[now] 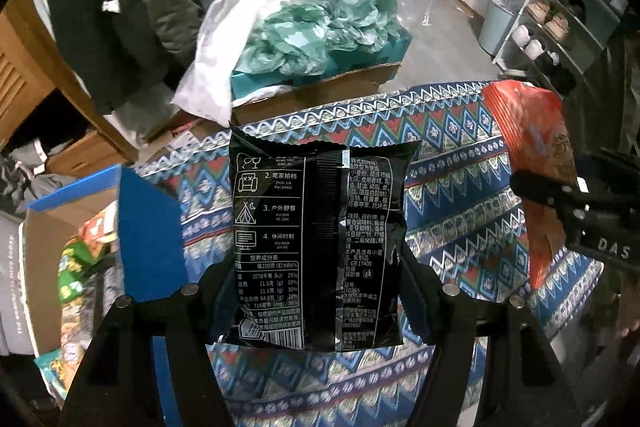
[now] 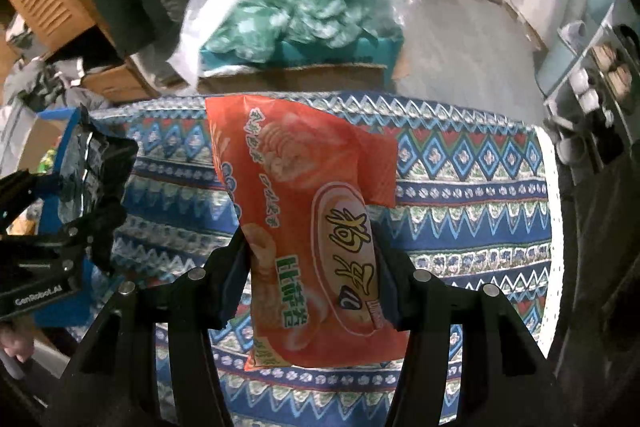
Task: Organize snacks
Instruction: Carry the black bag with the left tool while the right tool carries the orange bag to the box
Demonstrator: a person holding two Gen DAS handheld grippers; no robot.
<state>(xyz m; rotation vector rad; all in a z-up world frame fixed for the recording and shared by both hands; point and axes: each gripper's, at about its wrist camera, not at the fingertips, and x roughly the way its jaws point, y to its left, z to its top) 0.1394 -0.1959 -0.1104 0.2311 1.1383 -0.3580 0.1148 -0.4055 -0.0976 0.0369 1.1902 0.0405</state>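
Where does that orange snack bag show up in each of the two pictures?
Left wrist view: orange snack bag at the right edge, clamped by the right gripper.
Right wrist view: orange snack bag centre, between the fingers.
Shared landmark: patterned blue cloth.

Both matte-black plastic two-finger grippers, left gripper (image 1: 320,291) and right gripper (image 2: 312,279): round silver screws, white "DAS" and "GenRobot.AI" lettering.
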